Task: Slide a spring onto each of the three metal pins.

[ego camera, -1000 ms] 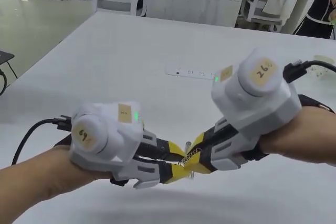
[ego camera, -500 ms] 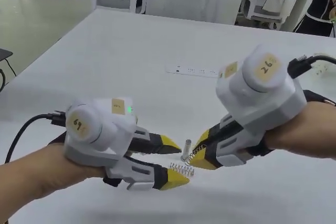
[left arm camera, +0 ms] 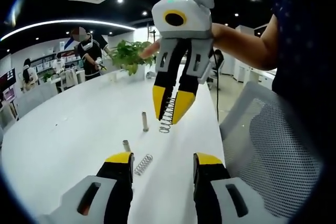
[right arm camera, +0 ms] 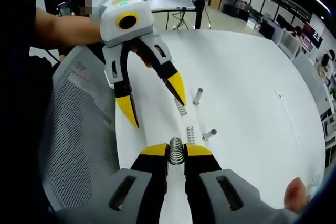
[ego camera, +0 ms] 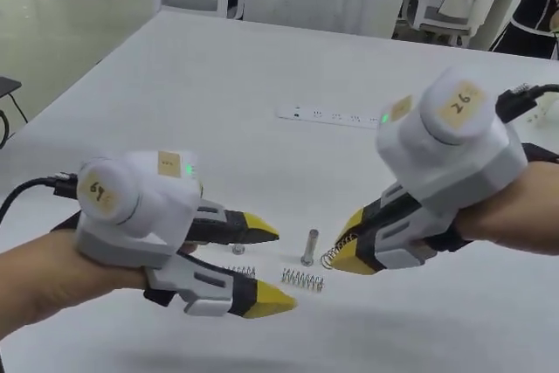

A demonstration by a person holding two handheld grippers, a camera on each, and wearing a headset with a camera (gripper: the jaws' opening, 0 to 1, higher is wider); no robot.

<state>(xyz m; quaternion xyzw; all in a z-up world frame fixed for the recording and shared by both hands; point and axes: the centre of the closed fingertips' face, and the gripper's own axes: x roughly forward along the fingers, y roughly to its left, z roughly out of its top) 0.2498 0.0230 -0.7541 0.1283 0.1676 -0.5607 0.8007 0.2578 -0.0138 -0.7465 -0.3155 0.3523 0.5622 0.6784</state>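
My right gripper (ego camera: 339,259) (right arm camera: 177,149) is shut on a small steel spring (ego camera: 333,254) (right arm camera: 176,157), which sticks out past its yellow tips. A short metal pin (ego camera: 309,247) (left arm camera: 145,121) (right arm camera: 198,96) stands upright on the white table just left of that spring. A second pin (ego camera: 238,249) (left arm camera: 126,145) (right arm camera: 209,134) is near my left gripper (ego camera: 267,266) (left arm camera: 164,159), which is open with nothing between its fingers. Two loose springs lie on the table, one (ego camera: 302,279) (left arm camera: 142,164) in front of the upright pin and another (ego camera: 241,271) beside the left gripper.
A white power strip (ego camera: 327,118) lies further back on the table (ego camera: 218,102). Office chairs and desks stand beyond the far edge. A mesh chair back (left arm camera: 273,140) is close behind the near edge.
The two grippers were together over one spring. The left gripper has opened and drawn back to the left; the right one still holds the spring beside the upright pin.
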